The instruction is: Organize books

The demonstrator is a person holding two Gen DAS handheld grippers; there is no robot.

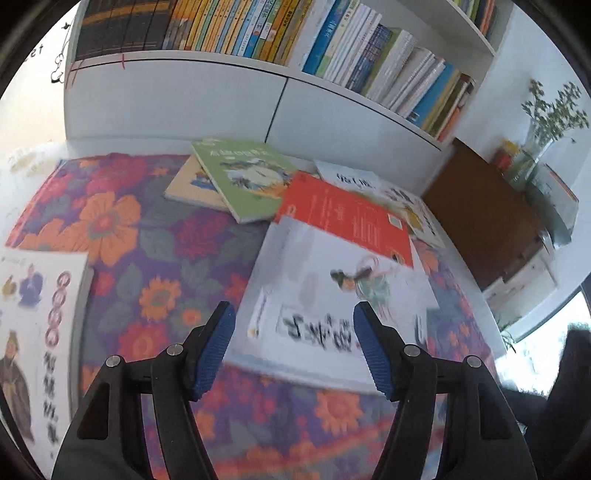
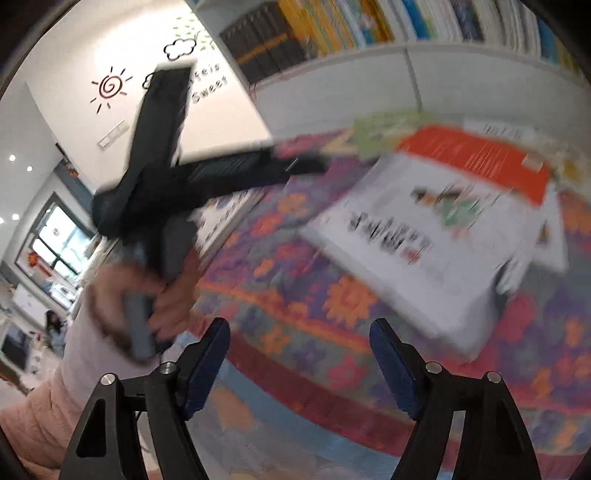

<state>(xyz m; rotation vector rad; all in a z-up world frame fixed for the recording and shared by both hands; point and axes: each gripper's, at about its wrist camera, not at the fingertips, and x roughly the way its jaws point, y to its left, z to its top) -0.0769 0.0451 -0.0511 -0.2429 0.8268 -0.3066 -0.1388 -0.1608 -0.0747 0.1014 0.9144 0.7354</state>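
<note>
White book: the large white book (image 1: 332,295) with black brush lettering and a small painted figure lies flat on the floral cloth (image 1: 155,266); in the left wrist view its near edge sits between and just ahead of the left tool's fingers, apart from them; motion blur smears its print in both views
Orange book: an orange book (image 1: 347,218) overlaps the white book's far edge
Other loose books: a green book (image 1: 243,177) rests on a beige book (image 1: 188,188) farther back; another white book (image 1: 373,184) lies partly under the orange one; a white picture book (image 1: 33,325) lies at the left of the cloth, well apart from the pile
Left tool: left tool (image 1: 293,347) released, blue pads spread, nothing between them; in the right wrist view a hand (image 2: 162,295) grips its grey handle
Right tool: right tool (image 2: 299,365) released, pads wide apart, above the cloth near the white book's corner
Shelf: a white bookshelf (image 1: 177,96) behind the cloth carries a row of upright books (image 1: 258,29)
</note>
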